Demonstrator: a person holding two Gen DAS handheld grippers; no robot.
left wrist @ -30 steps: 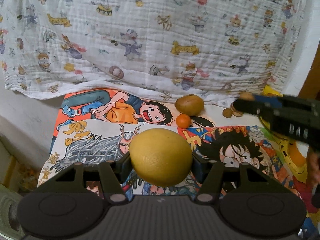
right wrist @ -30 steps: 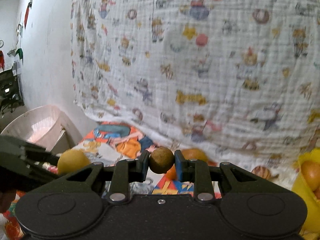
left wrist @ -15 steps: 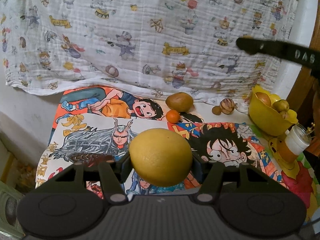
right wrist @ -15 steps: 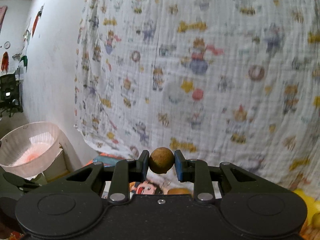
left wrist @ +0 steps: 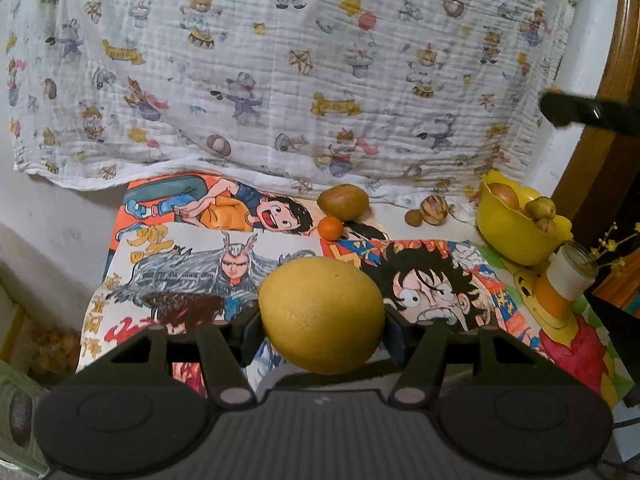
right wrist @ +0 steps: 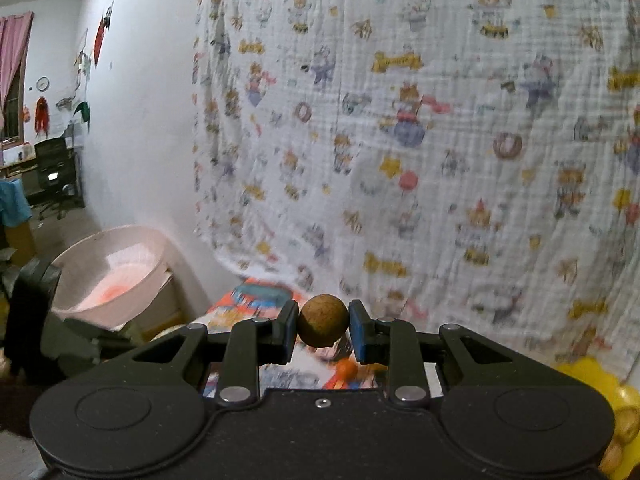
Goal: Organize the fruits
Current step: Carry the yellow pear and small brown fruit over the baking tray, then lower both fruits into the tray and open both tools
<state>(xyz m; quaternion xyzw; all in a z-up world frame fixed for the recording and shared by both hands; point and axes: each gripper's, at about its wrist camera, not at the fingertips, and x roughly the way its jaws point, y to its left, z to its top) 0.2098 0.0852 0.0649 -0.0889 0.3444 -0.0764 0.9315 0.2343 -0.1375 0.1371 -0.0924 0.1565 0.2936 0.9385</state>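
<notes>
Pomelo (left wrist: 321, 315) between left gripper (left wrist: 321, 326) pads, clamped.

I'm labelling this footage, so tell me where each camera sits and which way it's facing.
Left wrist: on the left gripper, angled down at the table; its fingers clamp a large yellow fruit.
Right wrist: on the right gripper, facing the printed cloth; its fingers clamp a small brown fruit.
Shared: the cloth, the yellow bowl, the small orange fruit.

Left wrist: close above the table (left wrist: 432, 216), tilted down.
Right wrist: higher, nearly level.
Shared: hanging patterned cloth (left wrist: 304, 64) (right wrist: 440, 128), yellow bowl (left wrist: 516, 236) (right wrist: 600, 384).
</notes>
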